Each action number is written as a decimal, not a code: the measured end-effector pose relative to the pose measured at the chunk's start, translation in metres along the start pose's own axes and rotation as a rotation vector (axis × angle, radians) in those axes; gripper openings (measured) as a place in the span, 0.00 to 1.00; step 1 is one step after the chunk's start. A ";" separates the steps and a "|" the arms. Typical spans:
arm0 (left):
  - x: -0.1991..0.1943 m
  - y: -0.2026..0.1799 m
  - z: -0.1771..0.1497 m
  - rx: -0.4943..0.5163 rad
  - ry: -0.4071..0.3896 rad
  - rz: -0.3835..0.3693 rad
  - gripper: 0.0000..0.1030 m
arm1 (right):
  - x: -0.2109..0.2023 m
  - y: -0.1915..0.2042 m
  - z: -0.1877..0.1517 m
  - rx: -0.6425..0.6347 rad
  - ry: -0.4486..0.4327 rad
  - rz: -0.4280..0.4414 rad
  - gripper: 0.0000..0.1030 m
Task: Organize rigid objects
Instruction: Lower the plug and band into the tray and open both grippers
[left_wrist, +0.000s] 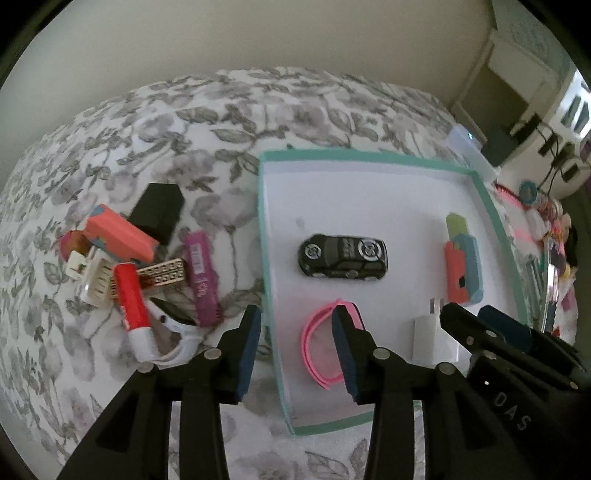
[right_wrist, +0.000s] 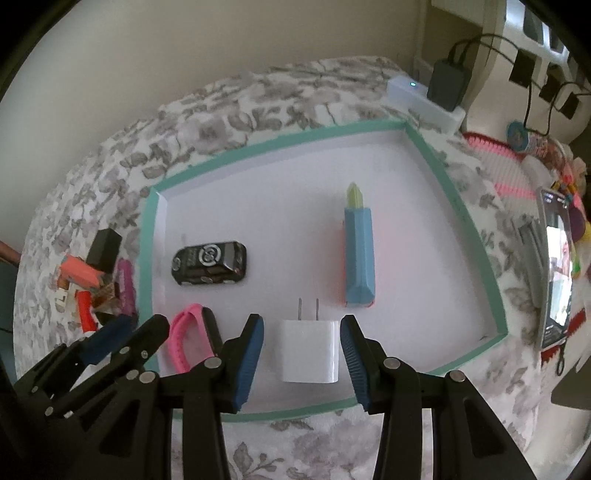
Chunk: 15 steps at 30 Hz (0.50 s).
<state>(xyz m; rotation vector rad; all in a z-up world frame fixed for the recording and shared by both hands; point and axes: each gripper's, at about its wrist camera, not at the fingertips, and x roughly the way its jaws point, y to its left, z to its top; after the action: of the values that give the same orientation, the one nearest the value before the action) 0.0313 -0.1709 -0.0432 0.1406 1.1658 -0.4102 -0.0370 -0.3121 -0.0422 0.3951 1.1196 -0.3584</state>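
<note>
A white tray with a teal rim (left_wrist: 369, 157) (right_wrist: 258, 147) lies on the flowered bedspread. In it are a black toy car (left_wrist: 343, 260) (right_wrist: 209, 262), a blue and orange cutter (left_wrist: 463, 269) (right_wrist: 359, 258), a white charger plug (left_wrist: 430, 339) (right_wrist: 309, 350) and a pink band (left_wrist: 314, 343) (right_wrist: 181, 343). My left gripper (left_wrist: 297, 317) hovers open over the tray's left rim, its right finger in front of the band, nothing pressed. My right gripper (right_wrist: 301, 321) is open, with the charger lying between its fingers and a gap on the left side.
Left of the tray is a pile: a red tube (left_wrist: 129, 299), a coral box (left_wrist: 122, 236), a black box (left_wrist: 159, 214), a purple item (left_wrist: 201, 277). A white device (right_wrist: 424, 99), a phone (right_wrist: 557, 266) and colourful clutter crowd the right side.
</note>
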 end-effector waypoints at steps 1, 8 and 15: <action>-0.002 0.003 0.000 -0.009 -0.006 0.002 0.40 | -0.002 0.000 0.001 0.000 -0.007 0.000 0.46; -0.012 0.040 0.007 -0.123 -0.033 0.079 0.60 | 0.001 0.007 0.001 -0.029 -0.018 -0.021 0.62; -0.012 0.084 0.007 -0.254 -0.010 0.129 0.72 | 0.005 0.030 -0.004 -0.114 -0.038 -0.034 0.76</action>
<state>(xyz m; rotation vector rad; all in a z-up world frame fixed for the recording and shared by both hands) 0.0658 -0.0934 -0.0385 -0.0070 1.1817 -0.1467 -0.0238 -0.2844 -0.0442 0.2682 1.1054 -0.3284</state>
